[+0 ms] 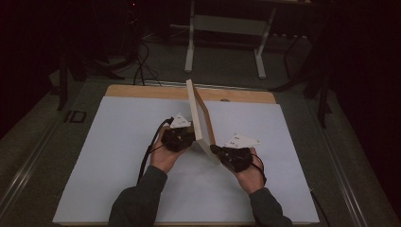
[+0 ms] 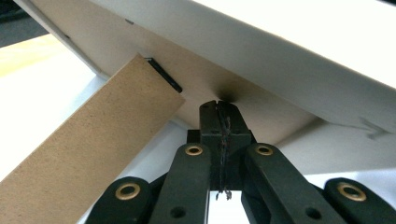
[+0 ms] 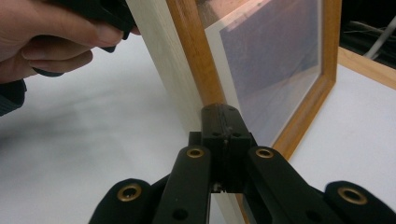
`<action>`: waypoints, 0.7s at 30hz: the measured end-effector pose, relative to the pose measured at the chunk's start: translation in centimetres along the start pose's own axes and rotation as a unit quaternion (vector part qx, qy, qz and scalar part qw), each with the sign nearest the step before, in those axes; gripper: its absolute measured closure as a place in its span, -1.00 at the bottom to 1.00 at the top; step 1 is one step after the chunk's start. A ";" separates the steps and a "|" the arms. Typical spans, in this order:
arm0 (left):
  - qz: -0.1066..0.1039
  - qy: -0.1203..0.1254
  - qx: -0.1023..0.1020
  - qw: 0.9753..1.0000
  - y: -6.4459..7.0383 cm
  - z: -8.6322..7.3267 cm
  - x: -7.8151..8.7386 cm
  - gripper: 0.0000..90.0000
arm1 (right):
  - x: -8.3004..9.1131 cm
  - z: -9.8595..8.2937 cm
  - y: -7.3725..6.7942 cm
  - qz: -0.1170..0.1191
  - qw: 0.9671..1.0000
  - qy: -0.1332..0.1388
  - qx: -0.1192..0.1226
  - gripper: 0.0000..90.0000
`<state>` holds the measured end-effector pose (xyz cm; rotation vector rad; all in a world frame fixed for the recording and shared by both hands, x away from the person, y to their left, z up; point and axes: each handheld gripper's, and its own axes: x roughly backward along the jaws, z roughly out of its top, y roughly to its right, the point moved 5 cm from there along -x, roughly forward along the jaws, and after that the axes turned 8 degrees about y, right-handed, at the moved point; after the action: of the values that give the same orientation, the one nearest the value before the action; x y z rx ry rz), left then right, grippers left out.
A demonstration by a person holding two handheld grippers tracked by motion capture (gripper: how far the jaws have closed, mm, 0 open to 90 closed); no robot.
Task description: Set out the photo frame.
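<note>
A picture frame (image 1: 199,116) stands on edge at the table's (image 1: 118,142) centre. The left hand-held gripper (image 1: 182,137), jaws together, presses its back at 9 o'clock; the right hand-held gripper (image 1: 218,150), jaws together, touches its lower corner at 5 o'clock.

My picture frame (image 3: 187,56) is wood, pale and matt on its outer edge, with a glossy pane (image 3: 275,60) that looks like glass. Its stand (image 2: 88,149) seems rough fibreboard. My tongs (image 2: 218,108) are matt black plastic with brass-coloured rivets.
</note>
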<state>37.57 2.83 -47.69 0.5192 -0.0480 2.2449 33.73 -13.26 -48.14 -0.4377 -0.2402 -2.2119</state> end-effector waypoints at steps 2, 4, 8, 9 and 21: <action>0.002 0.000 -0.002 1.000 -0.1 0.0 0.1 1.00 | -0.1 0.0 -0.1 0.002 1.000 0.001 0.003 1.00; 0.004 0.002 -0.001 1.000 -0.3 0.1 0.2 1.00 | -0.2 0.1 -0.3 0.005 1.000 0.000 0.003 1.00; 0.003 0.003 0.005 1.000 -0.6 0.0 0.3 1.00 | -0.5 0.2 -0.7 0.014 1.000 0.002 0.005 1.00; 0.003 0.003 0.005 1.000 -0.7 0.0 0.3 1.00 | -0.6 0.2 -0.7 0.016 1.000 0.003 0.005 1.00; -0.013 0.001 0.019 1.000 -1.0 -0.3 0.5 1.00 | -1.2 0.4 -1.1 0.022 1.000 0.004 0.001 1.00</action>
<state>37.93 3.92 -47.95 0.5341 0.0017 2.2248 33.65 -11.63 -48.23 -0.4300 -0.2272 -2.1703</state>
